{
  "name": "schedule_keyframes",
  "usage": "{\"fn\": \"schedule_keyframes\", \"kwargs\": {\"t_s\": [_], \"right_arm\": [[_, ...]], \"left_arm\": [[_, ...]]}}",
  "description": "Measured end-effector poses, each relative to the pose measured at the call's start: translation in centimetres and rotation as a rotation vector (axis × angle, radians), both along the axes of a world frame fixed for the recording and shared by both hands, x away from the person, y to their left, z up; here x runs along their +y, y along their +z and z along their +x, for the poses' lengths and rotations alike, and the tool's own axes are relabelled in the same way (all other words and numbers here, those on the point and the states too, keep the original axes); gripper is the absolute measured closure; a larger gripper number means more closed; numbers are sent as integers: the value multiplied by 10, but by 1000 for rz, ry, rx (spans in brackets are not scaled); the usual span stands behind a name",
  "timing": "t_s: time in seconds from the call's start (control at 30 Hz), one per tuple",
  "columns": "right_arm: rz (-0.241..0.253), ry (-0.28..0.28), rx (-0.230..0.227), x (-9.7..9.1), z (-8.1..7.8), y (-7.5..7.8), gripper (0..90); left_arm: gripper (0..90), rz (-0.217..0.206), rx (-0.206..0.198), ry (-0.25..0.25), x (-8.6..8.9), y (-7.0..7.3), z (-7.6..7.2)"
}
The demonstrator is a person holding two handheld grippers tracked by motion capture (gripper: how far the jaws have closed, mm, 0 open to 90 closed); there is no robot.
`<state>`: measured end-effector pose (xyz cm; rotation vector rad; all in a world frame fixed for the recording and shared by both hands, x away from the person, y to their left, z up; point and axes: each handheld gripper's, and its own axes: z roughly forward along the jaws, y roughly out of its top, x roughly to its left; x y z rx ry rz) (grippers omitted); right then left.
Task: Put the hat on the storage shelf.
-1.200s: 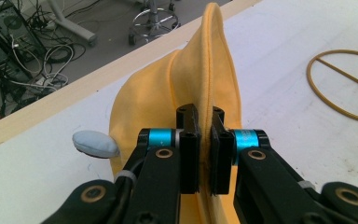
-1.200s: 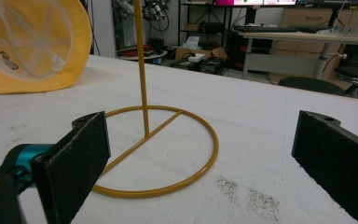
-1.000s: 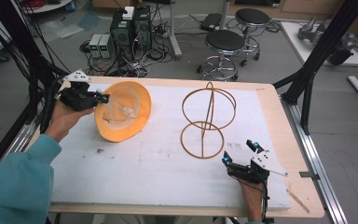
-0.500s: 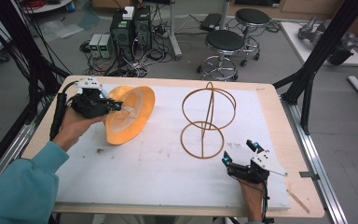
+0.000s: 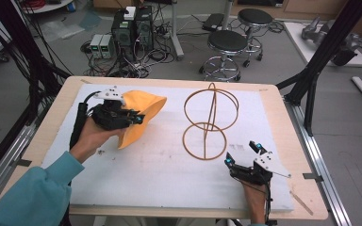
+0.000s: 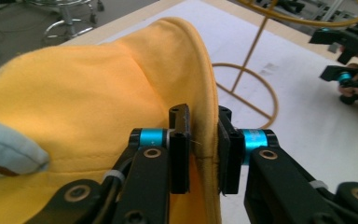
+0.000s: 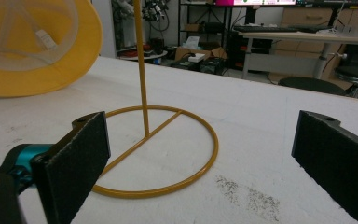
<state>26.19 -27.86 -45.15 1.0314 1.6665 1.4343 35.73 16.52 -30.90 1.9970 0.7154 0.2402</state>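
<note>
A yellow bucket hat [image 5: 139, 115] is lifted and tipped on edge over the left of the white mat. My left gripper [image 5: 139, 120] is shut on the hat's brim [image 6: 205, 116], with the cloth pinched between both pads. A gold wire stand [image 5: 210, 120] with a ring base and a ring top stands upright at the mat's middle right; its base ring [image 7: 158, 149] lies just ahead of my right gripper. My right gripper [image 5: 242, 153] rests low at the front right, open, with nothing between its wide-set pads [image 7: 79, 158]. The hat [image 7: 32, 46] shows its pale lining.
The white mat [image 5: 160, 174] covers a wooden table [image 5: 56, 113] edged by metal rails. Stools [image 5: 228, 44], cables and electronics boxes stand on the floor beyond the far edge. Black frame posts [image 5: 320, 52] rise at the table's right and left.
My left gripper has lifted the hat and swung it rightward toward the stand, turning it onto its edge. The right gripper has stayed in place, open.
</note>
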Motion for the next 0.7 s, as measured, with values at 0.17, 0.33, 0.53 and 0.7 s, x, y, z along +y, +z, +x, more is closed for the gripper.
{"fn": "schedule_keyframes", "kwargs": {"t_s": [0.17, 0.33, 0.53, 0.7], "right_arm": [[-5, 1, -6, -1, 0, 0, 31], [1, 1, 1, 0, 0, 0, 31], [0, 1, 0, 0, 0, 0, 31], [2, 0, 3, 0, 0, 0, 31]], "left_arm": [[762, 8, 12, -49, -17, -6, -9], [710, -6, 35, -84, -27, -11, -16], [371, -19, 54, -95, -37, -11, -21], [166, -44, 65, -121, -40, -10, -25]]}}
